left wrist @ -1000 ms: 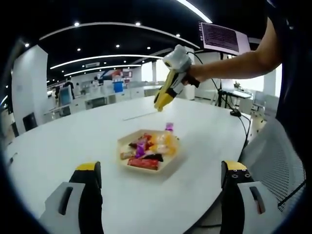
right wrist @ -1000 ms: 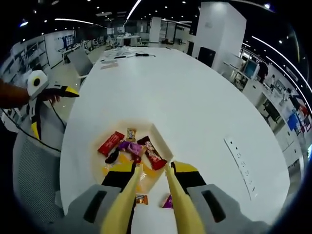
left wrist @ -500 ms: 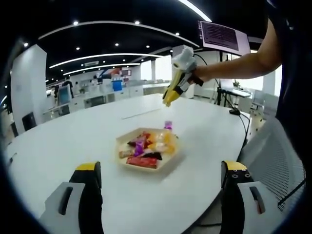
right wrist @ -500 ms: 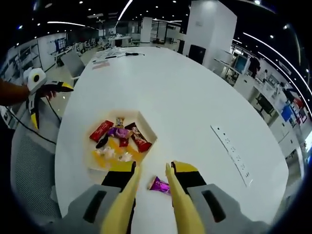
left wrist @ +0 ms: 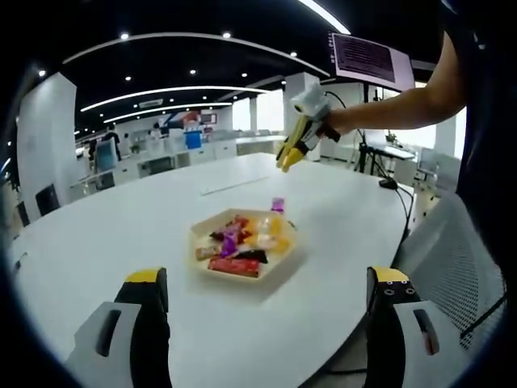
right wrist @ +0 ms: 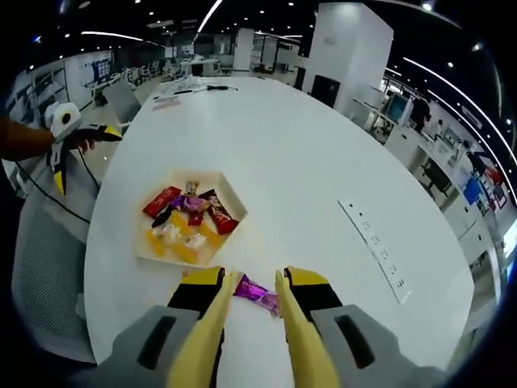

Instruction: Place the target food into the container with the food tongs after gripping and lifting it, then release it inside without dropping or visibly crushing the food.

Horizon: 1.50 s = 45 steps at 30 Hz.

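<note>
In the right gripper view, the yellow tongs [right wrist: 251, 301] on the right gripper [right wrist: 252, 295] are held slightly apart above a purple candy [right wrist: 254, 292], which lies on the white table [right wrist: 323, 170] between their tips; contact cannot be told. Just beyond, a tray [right wrist: 229, 200] of wrapped sweets is seen. In the left gripper view, the left gripper [left wrist: 266, 319] is spread wide, well short of the tray [left wrist: 206, 265], with the purple candy [left wrist: 279, 204] beside its far edge.
</note>
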Each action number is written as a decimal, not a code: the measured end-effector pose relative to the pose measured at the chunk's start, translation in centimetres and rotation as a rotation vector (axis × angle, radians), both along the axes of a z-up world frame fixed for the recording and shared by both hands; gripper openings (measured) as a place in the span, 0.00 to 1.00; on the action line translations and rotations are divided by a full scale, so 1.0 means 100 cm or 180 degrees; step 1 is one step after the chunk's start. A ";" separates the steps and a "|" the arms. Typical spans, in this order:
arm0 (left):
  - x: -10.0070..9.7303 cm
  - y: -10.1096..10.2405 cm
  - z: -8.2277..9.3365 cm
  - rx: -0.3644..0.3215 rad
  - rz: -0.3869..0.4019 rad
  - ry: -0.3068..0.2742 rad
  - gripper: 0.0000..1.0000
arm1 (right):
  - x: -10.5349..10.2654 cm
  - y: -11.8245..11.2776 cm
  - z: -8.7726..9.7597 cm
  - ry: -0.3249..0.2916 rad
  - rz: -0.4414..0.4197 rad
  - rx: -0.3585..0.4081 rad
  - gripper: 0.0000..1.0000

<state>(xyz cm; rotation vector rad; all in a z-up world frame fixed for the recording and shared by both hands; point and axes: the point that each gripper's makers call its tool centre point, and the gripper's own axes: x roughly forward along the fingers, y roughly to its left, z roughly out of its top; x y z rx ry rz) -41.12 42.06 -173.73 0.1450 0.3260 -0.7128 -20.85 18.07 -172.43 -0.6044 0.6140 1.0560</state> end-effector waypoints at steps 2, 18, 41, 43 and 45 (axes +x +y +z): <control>0.000 0.000 -0.001 -0.0003 -0.0008 0.0015 0.99 | -0.001 -0.002 -0.002 -0.0030 0.0069 -0.0021 0.28; 0.001 0.001 -0.003 0.0007 0.0019 0.0055 0.99 | 0.008 -0.017 -0.014 -0.0015 0.0152 0.0012 0.28; 0.003 0.005 -0.013 0.0076 0.0065 0.0148 0.99 | 0.021 -0.006 -0.050 0.0129 0.0580 0.0004 0.29; 0.003 0.005 -0.013 0.0085 0.0064 0.0157 0.99 | 0.021 -0.004 -0.056 0.0160 0.0615 -0.0018 0.29; 0.003 0.005 -0.013 0.0089 0.0071 0.0158 0.99 | 0.023 -0.004 -0.061 0.0201 0.0618 -0.0021 0.29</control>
